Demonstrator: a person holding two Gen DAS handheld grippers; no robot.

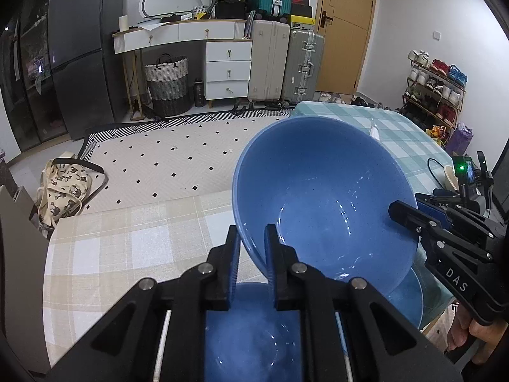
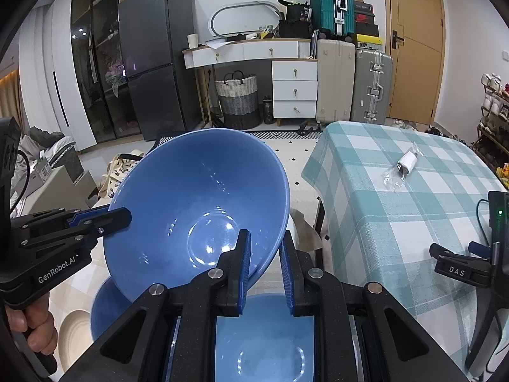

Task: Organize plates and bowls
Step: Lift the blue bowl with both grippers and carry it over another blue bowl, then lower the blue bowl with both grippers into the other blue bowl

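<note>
A large blue bowl (image 1: 318,184) (image 2: 197,191) hangs tilted in the air, gripped at its rim on two sides. My left gripper (image 1: 252,232) is shut on the near-left rim, one finger inside the bowl and one outside. My right gripper (image 2: 266,237) is shut on the opposite rim in the same way. Each gripper also shows in the other's view: the right gripper (image 1: 404,213) and the left gripper (image 2: 122,215). Directly below sits a second blue bowl (image 1: 248,343) (image 2: 261,343), partly hidden by the gripper bodies.
The lower bowl rests on a table with a beige checked cloth (image 1: 127,248). A beige dish (image 2: 71,334) lies beside it. To the right stands a table with a teal checked cloth (image 2: 397,222), bearing a plastic-wrapped white item (image 2: 405,164) and a stand-mounted device (image 2: 496,222).
</note>
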